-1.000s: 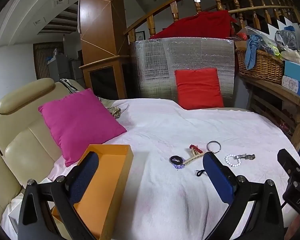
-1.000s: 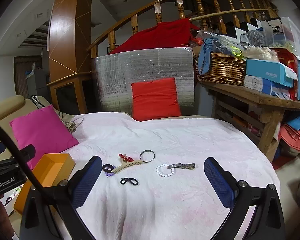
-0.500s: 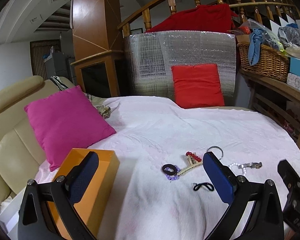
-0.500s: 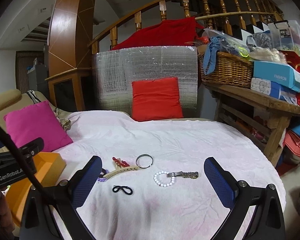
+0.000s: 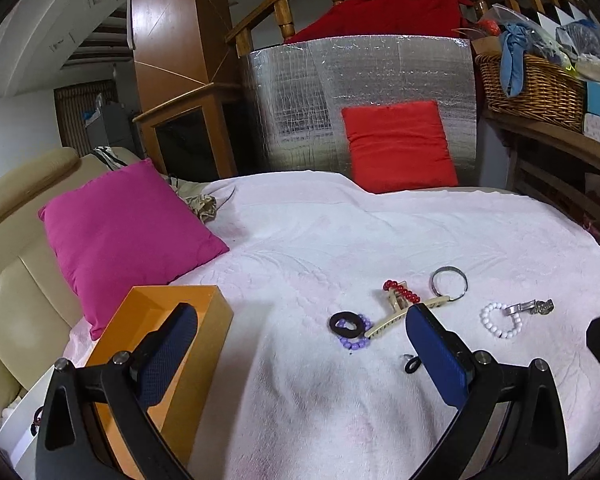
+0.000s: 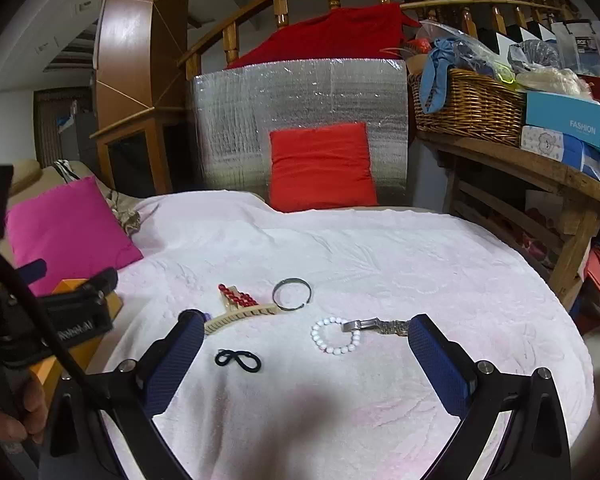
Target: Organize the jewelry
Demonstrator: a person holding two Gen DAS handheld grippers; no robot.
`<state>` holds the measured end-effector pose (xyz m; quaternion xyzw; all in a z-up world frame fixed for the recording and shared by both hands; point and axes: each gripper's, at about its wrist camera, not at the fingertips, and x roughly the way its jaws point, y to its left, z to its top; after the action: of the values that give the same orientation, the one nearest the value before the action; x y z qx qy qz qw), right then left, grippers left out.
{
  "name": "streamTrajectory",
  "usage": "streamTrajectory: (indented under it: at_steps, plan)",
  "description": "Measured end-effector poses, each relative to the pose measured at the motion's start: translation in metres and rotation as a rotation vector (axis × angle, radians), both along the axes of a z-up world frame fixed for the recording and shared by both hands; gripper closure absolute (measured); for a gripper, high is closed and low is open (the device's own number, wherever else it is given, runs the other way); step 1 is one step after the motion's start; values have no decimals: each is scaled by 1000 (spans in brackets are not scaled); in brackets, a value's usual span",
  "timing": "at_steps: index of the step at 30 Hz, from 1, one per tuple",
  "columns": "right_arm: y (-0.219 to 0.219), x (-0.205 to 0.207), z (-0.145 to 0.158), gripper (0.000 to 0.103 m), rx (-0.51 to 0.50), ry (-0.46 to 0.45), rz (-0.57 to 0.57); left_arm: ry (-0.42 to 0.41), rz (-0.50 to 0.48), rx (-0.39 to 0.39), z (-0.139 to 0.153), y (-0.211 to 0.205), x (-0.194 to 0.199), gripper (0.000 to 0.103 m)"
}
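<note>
Jewelry lies on a pale pink blanket (image 5: pixel 340 240): a black hair tie over purple beads (image 5: pixel 350 328), a beige comb clip with red beads (image 5: pixel 400 304), a metal bangle (image 5: pixel 450 284), a white bead bracelet (image 5: pixel 500 320) and a metal watch band (image 5: pixel 534 307). A small black looped tie (image 6: pixel 238 360) lies nearest me. An open orange box (image 5: pixel 160 320) stands at the left. My left gripper (image 5: pixel 300 356) is open above the blanket, its left pad in front of the box. My right gripper (image 6: pixel 306 360) is open, low over the looped tie and white bracelet (image 6: pixel 336 336).
A magenta cushion (image 5: pixel 128 232) leans on the beige sofa (image 5: pixel 12 280) behind the box. A red cushion (image 5: pixel 398 146) rests against a silver foil panel. A wooden shelf (image 6: pixel 540 172) with a wicker basket and boxes stands at the right. A hand (image 6: pixel 16 412) holds the left gripper.
Both grippers have moved forward and lower toward the jewelry, which now sits closer and larger. The orange box has slid leftward behind my left pad. Both stay open.
</note>
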<state>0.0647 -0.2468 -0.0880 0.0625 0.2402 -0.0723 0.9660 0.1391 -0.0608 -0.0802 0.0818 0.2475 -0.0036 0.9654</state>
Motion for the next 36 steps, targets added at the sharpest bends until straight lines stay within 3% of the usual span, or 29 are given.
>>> streamTrajectory:
  at_steps: [10,36]
  plan:
    - [9,0,-6,0,-8,13,2,-15,8,-25,5,14,-4,0]
    - [9,9,-17,0,33,74,7,53,9,-28,-13,23,5,0]
